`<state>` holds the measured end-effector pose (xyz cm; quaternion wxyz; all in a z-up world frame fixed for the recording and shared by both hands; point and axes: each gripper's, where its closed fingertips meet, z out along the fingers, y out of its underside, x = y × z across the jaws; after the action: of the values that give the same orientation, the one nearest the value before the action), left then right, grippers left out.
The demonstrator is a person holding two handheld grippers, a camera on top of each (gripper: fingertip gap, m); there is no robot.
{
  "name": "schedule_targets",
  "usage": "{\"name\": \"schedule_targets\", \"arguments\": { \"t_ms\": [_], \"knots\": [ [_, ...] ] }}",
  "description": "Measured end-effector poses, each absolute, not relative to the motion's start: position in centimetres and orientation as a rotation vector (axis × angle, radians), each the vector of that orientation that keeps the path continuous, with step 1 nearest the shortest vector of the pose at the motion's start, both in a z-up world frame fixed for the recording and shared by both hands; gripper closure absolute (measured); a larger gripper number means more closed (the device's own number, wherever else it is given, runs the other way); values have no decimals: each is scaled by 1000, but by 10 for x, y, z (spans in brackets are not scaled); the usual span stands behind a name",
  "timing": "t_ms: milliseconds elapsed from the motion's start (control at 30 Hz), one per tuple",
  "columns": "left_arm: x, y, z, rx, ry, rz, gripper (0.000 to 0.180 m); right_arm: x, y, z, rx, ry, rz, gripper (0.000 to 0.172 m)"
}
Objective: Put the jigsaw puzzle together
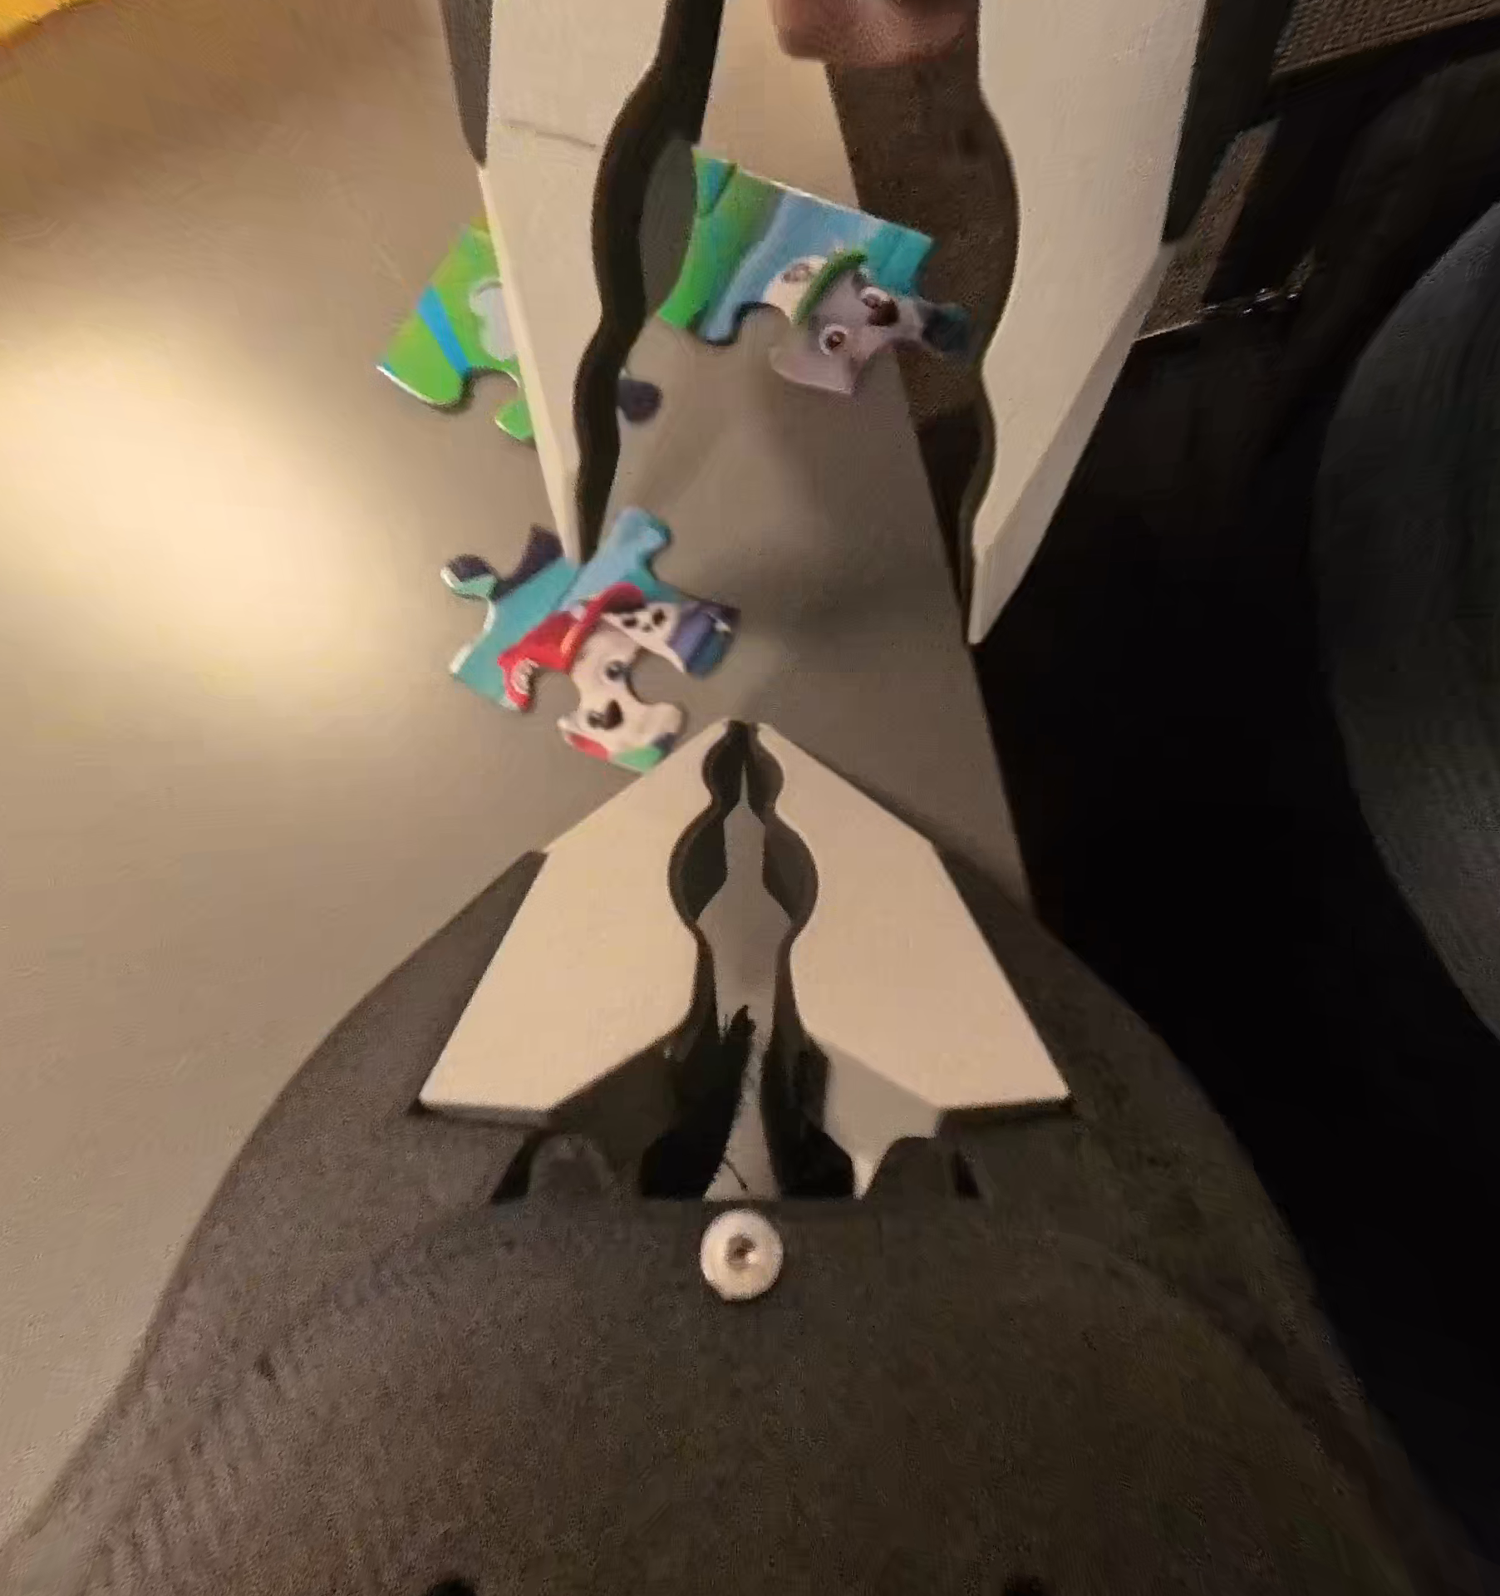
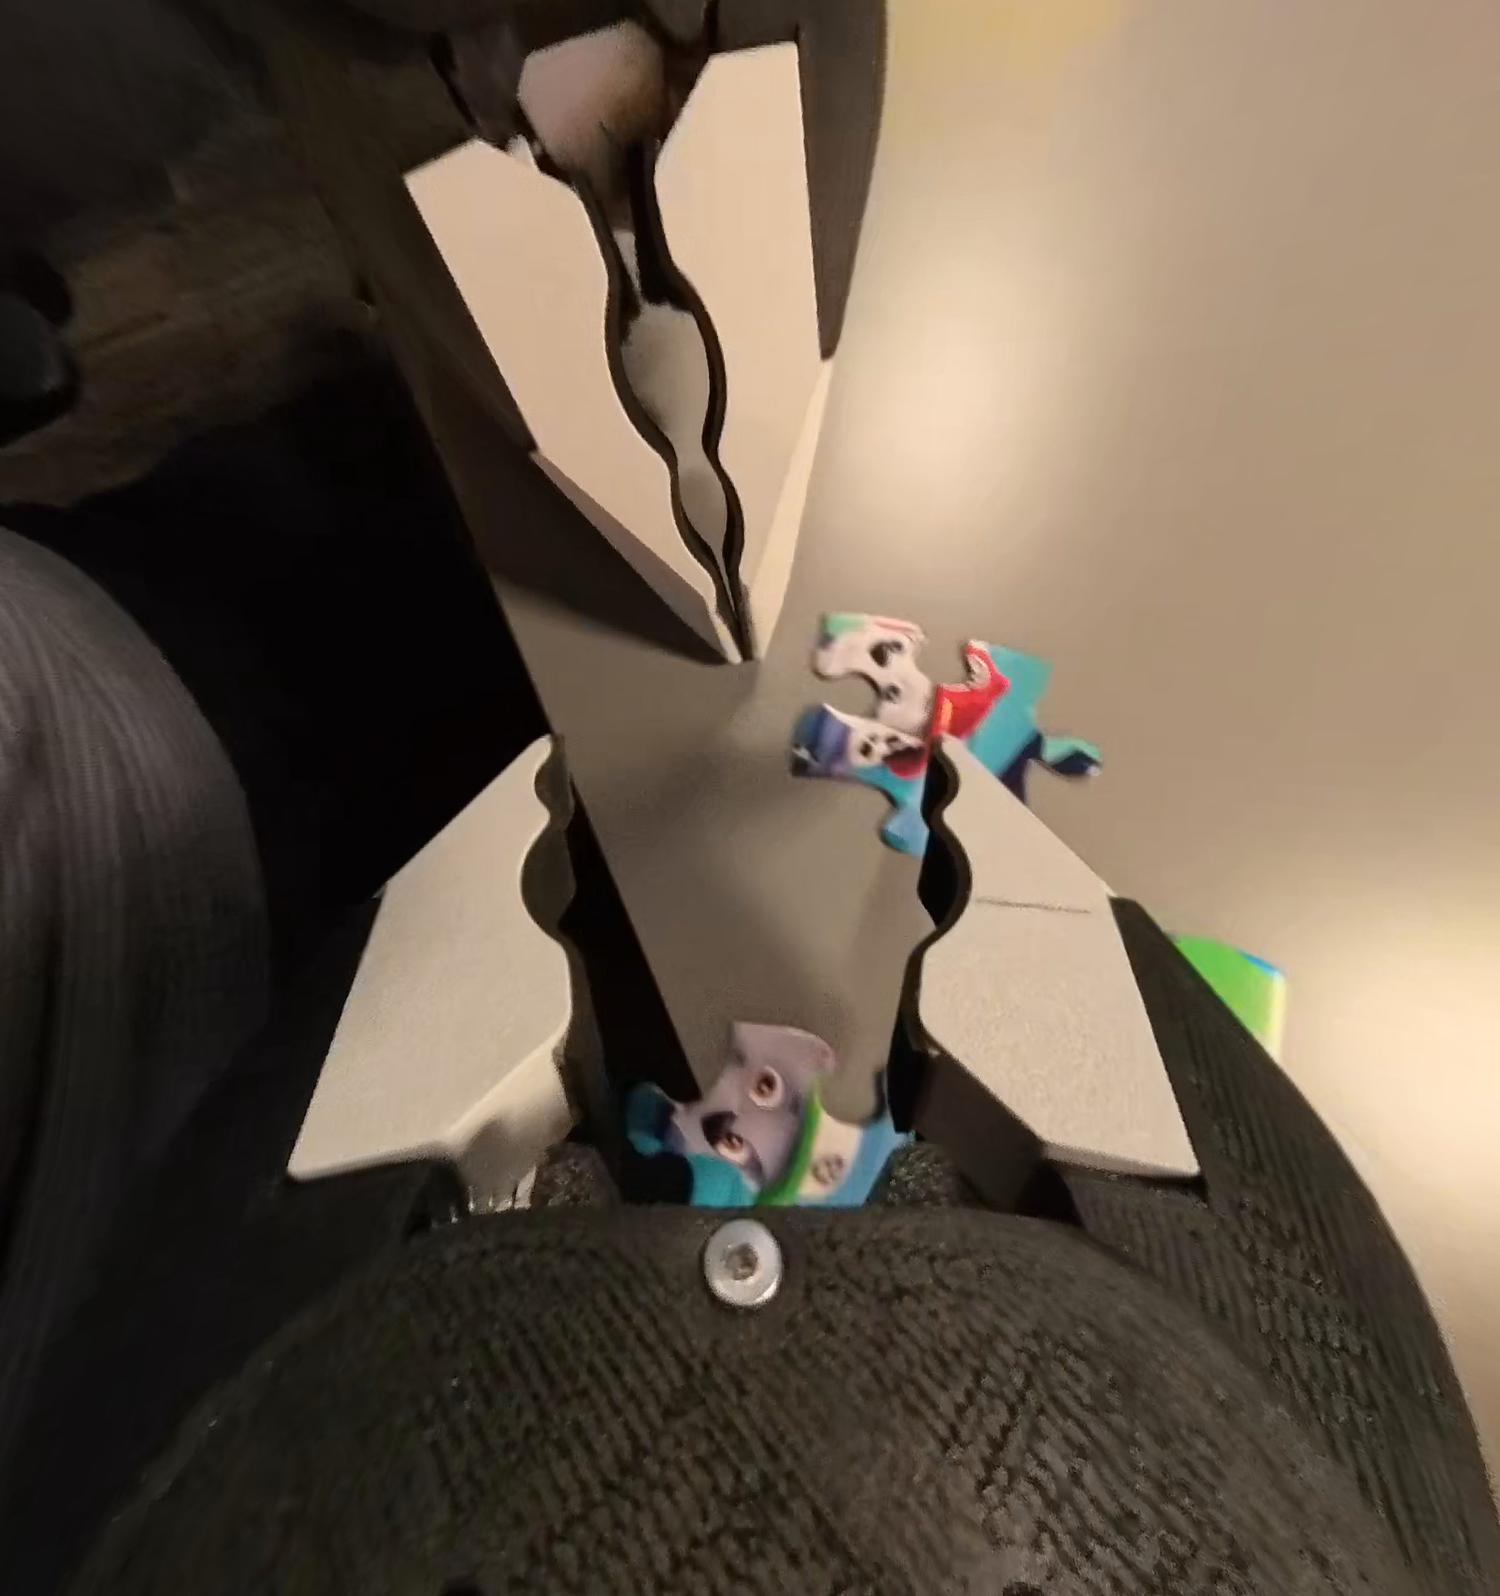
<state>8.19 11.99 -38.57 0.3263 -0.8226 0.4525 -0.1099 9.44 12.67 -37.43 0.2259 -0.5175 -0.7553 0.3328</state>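
My left gripper is shut, with its fingertips together just right of a dalmatian puzzle piece lying flat on the tan table. Nothing shows between its tips. In the right wrist view the left gripper is again shut, beside the dalmatian piece. My right gripper is open. It straddles a grey-dog puzzle piece that lies near the base of its fingers. The left wrist view shows the right gripper open around the grey-dog piece. A green piece lies beside it.
The table's edge runs close to both grippers, with a person's dark trouser leg beyond it, also in the right wrist view. The green piece peeks out behind my right finger. A yellow thing sits at the far corner. Only a small space, under 4 cm, lies between the two pairs of fingers.
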Motion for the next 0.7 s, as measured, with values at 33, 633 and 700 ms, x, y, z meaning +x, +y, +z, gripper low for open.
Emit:
{"name": "schedule_targets", "arguments": {
  "t_ms": [33,633,700],
  "knots": [
    [81,112,-385,-2162,1164,-302,180,92,119,-373,-1413,-2084,966,90],
    [103,64,-385,-1901,1058,347,100,102,64,-375,-1463,-2170,1170,63],
    [99,66,-387,-1908,1095,435,101,107,46,-371,-1446,-2211,1271,63]
  ]
}}
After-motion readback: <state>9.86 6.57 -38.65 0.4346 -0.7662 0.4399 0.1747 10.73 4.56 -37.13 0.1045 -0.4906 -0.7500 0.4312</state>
